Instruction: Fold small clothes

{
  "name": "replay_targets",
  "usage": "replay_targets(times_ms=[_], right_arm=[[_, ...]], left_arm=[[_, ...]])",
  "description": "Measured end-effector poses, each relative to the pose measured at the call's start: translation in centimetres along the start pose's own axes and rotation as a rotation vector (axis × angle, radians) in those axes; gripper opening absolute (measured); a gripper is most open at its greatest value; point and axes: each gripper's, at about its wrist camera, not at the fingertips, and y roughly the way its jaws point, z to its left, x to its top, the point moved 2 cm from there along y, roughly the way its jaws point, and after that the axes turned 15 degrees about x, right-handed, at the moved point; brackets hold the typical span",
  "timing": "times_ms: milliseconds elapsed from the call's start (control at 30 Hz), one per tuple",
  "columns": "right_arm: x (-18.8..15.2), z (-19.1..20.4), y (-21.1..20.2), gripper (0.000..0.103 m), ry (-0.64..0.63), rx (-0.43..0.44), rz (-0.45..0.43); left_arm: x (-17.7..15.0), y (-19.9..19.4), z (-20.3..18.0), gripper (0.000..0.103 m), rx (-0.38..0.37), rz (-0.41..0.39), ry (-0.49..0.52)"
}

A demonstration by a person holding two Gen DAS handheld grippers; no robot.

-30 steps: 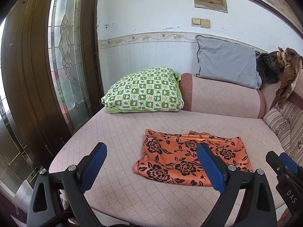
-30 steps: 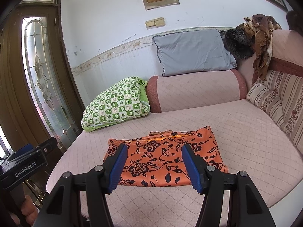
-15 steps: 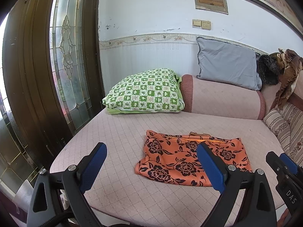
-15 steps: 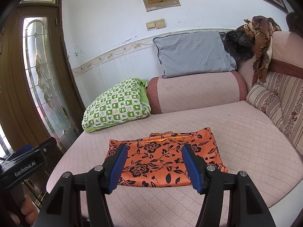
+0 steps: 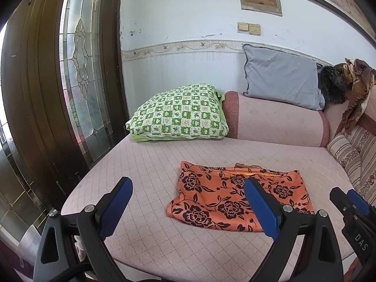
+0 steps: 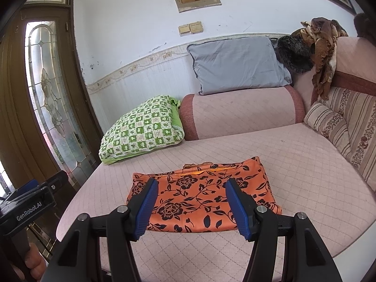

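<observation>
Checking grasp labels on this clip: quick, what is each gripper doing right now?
Left gripper: open, holding nothing, short of the orange floral garment.
Right gripper: open, holding nothing, held above the same garment's near edge.

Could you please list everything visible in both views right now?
folded cloth: one, orange with black flowers, near edge of sofa seat
sofa: one, pink quilted
green pillow: one, green-white checked, back left of seat
grey cushion: one, on the bolster
brown scarf: one, draped on backrest
door: one, brown with leaded glass, left
left gripper: open, empty
right gripper: open, empty
</observation>
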Motion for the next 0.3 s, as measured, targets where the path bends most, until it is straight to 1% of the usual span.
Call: replay_targets(times_ms=[200, 300], right_arm=[[0.2, 0.2, 0.9, 0.063, -0.011, 0.002, 0.016], [1.1, -0.7, 1.6, 0.063, -0.014, -0.009, 0.007]], left_arm=[[0.4, 0.7, -0.6, 0.096, -0.009, -0.018, 0.014], [0.6, 2.6, -1.1, 0.096, -0.028, 0.003, 0.038]])
